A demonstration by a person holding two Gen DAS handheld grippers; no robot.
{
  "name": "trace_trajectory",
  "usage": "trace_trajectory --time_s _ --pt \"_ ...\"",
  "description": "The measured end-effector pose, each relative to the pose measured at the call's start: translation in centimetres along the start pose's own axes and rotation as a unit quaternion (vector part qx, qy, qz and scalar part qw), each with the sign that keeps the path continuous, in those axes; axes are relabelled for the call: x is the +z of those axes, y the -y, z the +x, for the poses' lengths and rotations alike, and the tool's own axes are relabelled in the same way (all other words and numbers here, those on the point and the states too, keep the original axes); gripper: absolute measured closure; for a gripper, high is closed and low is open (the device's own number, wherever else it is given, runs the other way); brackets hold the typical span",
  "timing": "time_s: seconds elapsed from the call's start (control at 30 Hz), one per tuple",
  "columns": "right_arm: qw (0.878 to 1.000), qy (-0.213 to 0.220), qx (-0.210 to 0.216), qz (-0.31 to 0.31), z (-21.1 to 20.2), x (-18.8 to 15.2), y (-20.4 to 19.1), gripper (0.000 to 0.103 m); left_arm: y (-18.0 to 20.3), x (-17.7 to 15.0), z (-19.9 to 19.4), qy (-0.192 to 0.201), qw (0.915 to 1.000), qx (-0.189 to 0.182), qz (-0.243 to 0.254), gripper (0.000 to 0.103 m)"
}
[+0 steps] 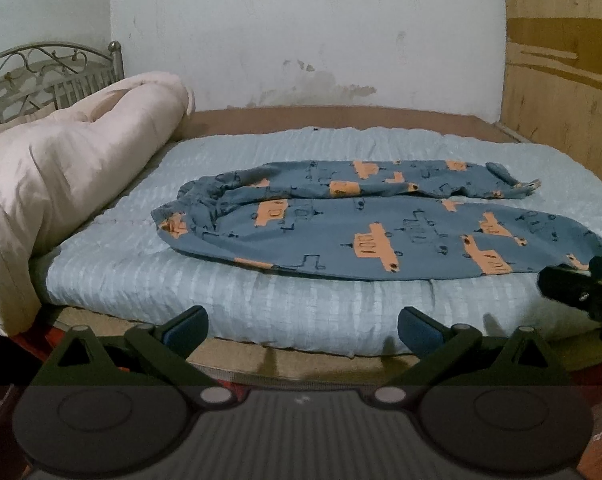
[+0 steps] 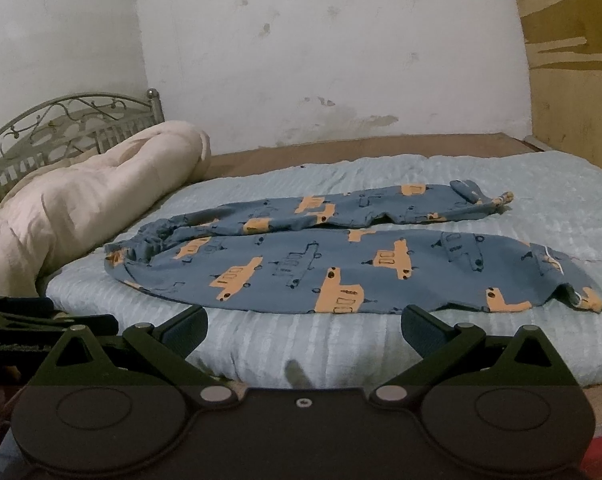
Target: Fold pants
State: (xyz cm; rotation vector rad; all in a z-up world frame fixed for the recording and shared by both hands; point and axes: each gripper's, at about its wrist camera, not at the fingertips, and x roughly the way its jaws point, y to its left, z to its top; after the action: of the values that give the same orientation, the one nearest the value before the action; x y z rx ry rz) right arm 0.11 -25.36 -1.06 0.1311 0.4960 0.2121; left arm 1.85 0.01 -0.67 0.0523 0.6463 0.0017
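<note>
Blue pants (image 1: 361, 224) with orange and dark vehicle prints lie spread flat on the light blue bed cover (image 1: 205, 280), waistband to the left, both legs running to the right. They show the same way in the right wrist view (image 2: 341, 264). My left gripper (image 1: 303, 330) is open and empty, held off the near edge of the bed, short of the pants. My right gripper (image 2: 303, 330) is open and empty, just in front of the near leg. It also shows at the right edge of the left wrist view (image 1: 581, 288).
A rolled cream duvet (image 1: 61, 168) lies along the left side of the bed by a metal headboard (image 1: 41, 72). A stained white wall (image 1: 301, 40) stands behind the bed and a wooden panel (image 1: 561, 80) at the right. The mattress front edge (image 1: 301, 356) is below my left gripper.
</note>
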Motion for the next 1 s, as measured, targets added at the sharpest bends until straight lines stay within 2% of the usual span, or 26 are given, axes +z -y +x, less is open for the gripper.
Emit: trace_trajectory --time_s 0.13,0.33,0.6,0.7,0.77,0.93,1.0 --pt "1.0 0.018 0.023 -0.01 0.6 0.4 0.6 0.001 -1.2 1.9 1.4 -0.001 0.9996 0.027 0.002 0.001" --pt "0.999 0.01 0.044 -0.01 3.5 2.2 2.9 0.001 -4.7 6.2 4.9 0.007 0.9958 0.089 0.022 0.001" --pt "0.995 -0.024 0.092 -0.041 9.3 5.7 5.7 0.001 -9.0 12.4 11.3 0.011 0.9941 0.103 0.031 0.0" --pt "0.992 -0.047 0.103 -0.048 12.1 7.7 6.5 0.001 -9.3 14.7 14.2 0.015 0.9947 0.091 0.045 0.0" --pt "0.99 -0.059 0.109 -0.06 14.2 9.3 6.9 0.001 -9.5 16.1 16.6 0.013 0.9956 0.07 0.061 0.0" --pt "0.983 -0.089 0.11 -0.114 21.0 13.0 8.7 0.001 -9.7 19.2 23.4 -0.031 0.9925 0.009 0.118 0.001" --pt "0.981 -0.101 0.108 -0.124 23.8 14.4 9.6 0.001 -10.2 20.1 25.6 -0.039 0.9902 -0.004 0.135 0.0"
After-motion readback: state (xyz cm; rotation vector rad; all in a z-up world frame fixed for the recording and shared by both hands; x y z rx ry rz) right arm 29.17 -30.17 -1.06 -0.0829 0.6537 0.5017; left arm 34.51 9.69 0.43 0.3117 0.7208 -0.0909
